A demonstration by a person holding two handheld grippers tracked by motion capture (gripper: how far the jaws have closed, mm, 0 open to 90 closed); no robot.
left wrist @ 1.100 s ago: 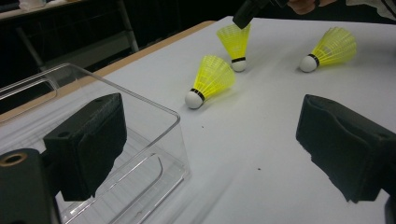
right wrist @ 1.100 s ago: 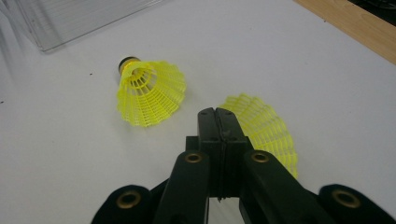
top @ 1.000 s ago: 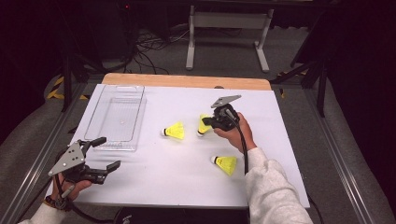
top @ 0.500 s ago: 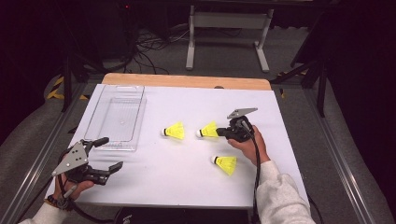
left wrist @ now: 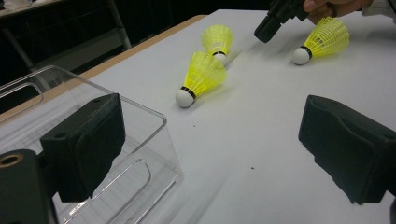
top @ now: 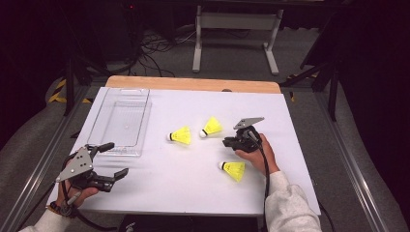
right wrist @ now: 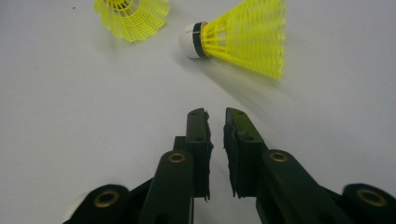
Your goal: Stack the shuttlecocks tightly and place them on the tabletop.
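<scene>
Yellow shuttlecock (top: 212, 126) lying on the white tabletop (top: 159, 188) just ahead of the right gripper (top: 227, 142), its jaws a narrow slit, just opening, nothing between them, second shuttlecock (top: 180, 136) beside, third (top: 233, 169) nearer, left gripper (top: 112, 160) wide open near clear tray (top: 121, 123).

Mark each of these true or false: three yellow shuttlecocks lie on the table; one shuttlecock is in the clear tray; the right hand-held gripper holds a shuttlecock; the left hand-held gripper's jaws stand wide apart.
Three yellow shuttlecocks lie on the table. True.
One shuttlecock is in the clear tray. False: the tray is empty.
The right hand-held gripper holds a shuttlecock. False: only a narrow gap shows between its jaws, nothing in it.
The left hand-held gripper has its jaws wide apart. True.
</scene>
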